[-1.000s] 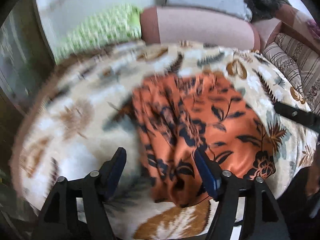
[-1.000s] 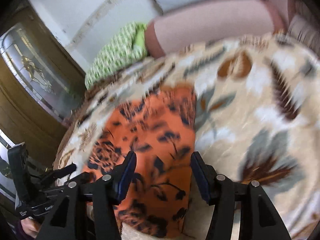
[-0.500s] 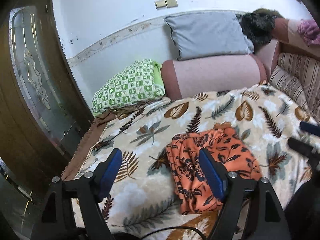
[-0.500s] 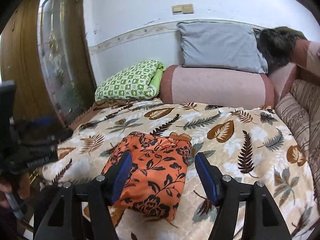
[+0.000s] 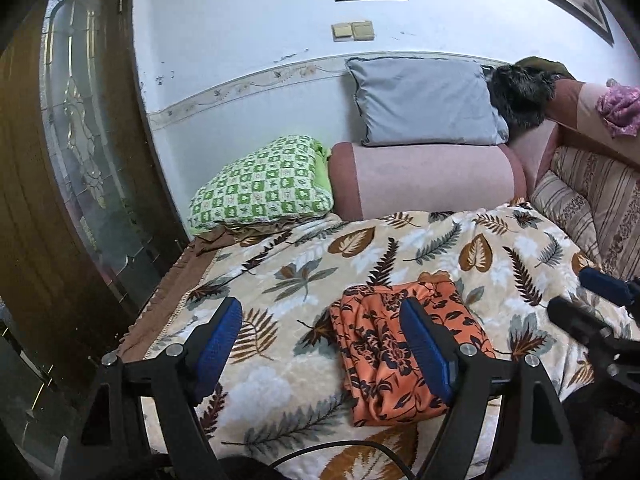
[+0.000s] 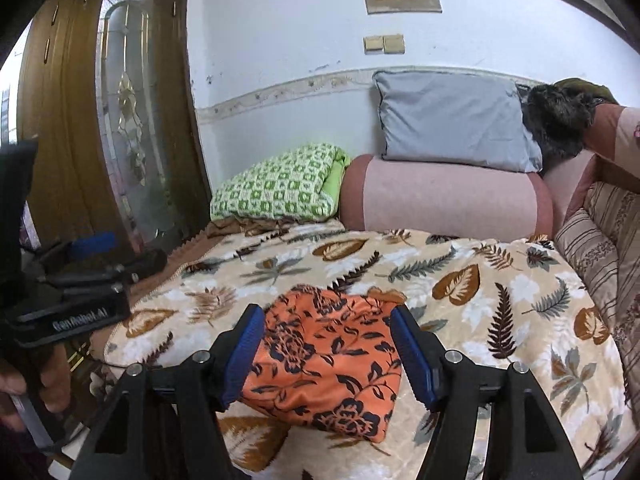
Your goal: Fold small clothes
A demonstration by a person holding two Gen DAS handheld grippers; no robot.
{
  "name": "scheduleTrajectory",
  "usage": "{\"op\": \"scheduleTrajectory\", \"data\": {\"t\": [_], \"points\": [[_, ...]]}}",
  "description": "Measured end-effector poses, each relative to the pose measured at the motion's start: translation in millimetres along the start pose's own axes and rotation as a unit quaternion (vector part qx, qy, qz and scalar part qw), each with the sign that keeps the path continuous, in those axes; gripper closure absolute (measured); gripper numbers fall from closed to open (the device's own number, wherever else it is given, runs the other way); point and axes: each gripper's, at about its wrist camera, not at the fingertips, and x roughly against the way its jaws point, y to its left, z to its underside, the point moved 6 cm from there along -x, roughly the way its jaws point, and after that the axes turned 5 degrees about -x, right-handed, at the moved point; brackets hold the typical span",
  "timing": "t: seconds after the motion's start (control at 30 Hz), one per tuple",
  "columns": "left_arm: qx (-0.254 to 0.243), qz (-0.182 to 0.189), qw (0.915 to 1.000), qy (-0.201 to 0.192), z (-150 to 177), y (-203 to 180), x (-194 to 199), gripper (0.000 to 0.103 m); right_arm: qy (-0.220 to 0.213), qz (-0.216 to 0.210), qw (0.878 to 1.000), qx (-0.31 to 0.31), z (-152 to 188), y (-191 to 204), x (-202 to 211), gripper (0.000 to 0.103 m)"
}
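Note:
A folded orange garment with dark flowers point(image 5: 372, 344) lies on the leaf-patterned blanket point(image 5: 280, 276), near the bed's front edge. My left gripper point(image 5: 320, 308) hovers above and in front of it, open, with nothing between its blue pads. My right gripper point(image 6: 328, 312) is also raised and open, and the garment point(image 6: 328, 364) lies below and beyond its fingers, untouched. Each gripper shows in the other's view: the right gripper point(image 5: 588, 304) at the right edge, the left gripper point(image 6: 120, 254) at the left, held by a hand point(image 6: 24, 376).
A green checked pillow point(image 5: 264, 184), a pink bolster point(image 5: 424, 176) and a grey pillow point(image 5: 424, 104) line the wall at the back. Striped cushions point(image 5: 580, 208) stand on the right. A wooden door with glass point(image 5: 72, 160) is on the left, past the bed's brown edge point(image 5: 168, 292).
Both grippers have lifted up and back from the garment and their jaws have widened. The garment stays folded on the blanket, now farther below them.

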Motion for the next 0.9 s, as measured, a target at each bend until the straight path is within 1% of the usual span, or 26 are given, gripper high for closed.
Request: {"op": "scheduleTrajectory", "data": {"t": [0.13, 0.4, 0.53, 0.7, 0.77, 0.9], "points": [[0.009, -0.015, 0.9998, -0.006, 2.7, 11.1, 5.2, 0.022, -0.015, 0.004, 1.0, 0.01, -9.0, 17.2, 10.0, 0.034], [0.018, -0.022, 0.9996, -0.008, 9.9, 28.2, 10.4, 0.022, -0.027, -0.008, 0.999, 0.029, -15.8, 51.4, 21.6, 0.034], [0.021, -0.025, 0.9994, -0.012, 12.0, 38.5, 12.6, 0.022, -0.029, 0.007, 0.999, 0.032, -16.9, 57.6, 17.3, 0.034], [0.03, -0.027, 0.9991, -0.014, 13.8, 48.1, 12.0, 0.022, -0.011, 0.023, 0.999, 0.027, -11.7, 55.8, 1.6, 0.034], [0.03, -0.026, 0.9991, -0.014, 14.0, 49.4, 10.7, 0.022, 0.002, 0.023, 1.0, 0.021, -8.6, 54.3, -6.1, 0.034], [0.033, -0.025, 0.999, -0.015, 14.6, 50.8, 11.1, 0.022, 0.013, 0.019, 1.0, 0.018, -4.5, 55.6, -14.8, 0.034]]}}
